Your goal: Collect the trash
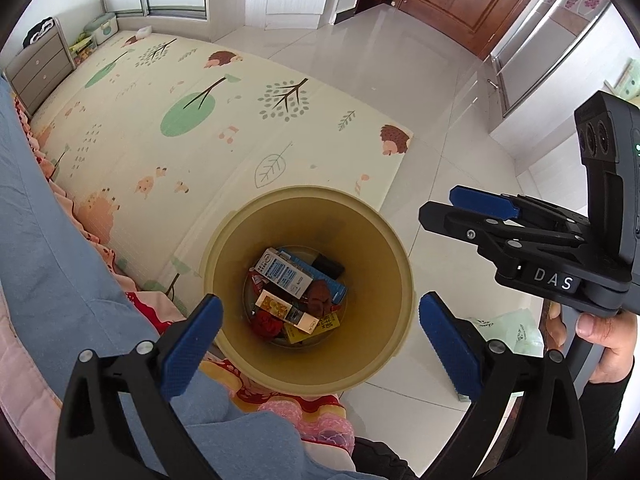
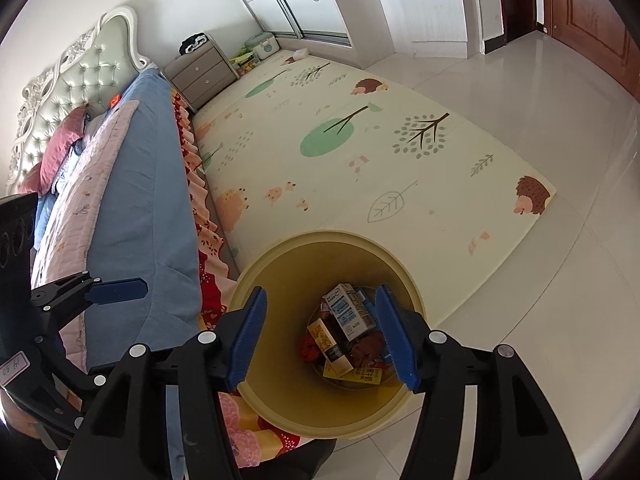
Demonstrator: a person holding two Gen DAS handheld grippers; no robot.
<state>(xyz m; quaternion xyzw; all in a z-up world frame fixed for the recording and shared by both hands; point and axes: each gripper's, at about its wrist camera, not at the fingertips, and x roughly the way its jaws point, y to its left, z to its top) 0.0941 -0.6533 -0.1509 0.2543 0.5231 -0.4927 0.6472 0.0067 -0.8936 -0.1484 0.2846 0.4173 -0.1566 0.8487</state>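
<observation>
Okay, going left to right: bed point(image 2: 132, 200) with blue cover at far left, my left tool point(image 1: 320, 336) spread wide and empty above the yellow bin point(image 1: 308, 292). Cartons and wrappers point(image 1: 296, 296) lie at the bin's bottom. My right tool point(image 2: 320, 332) hangs partly apart, nothing between its pads, over the same bin on the floor point(image 1: 460, 160).

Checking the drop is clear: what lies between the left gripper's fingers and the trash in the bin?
Nothing; left wrist view shows bare space between the left gripper and trash.
</observation>
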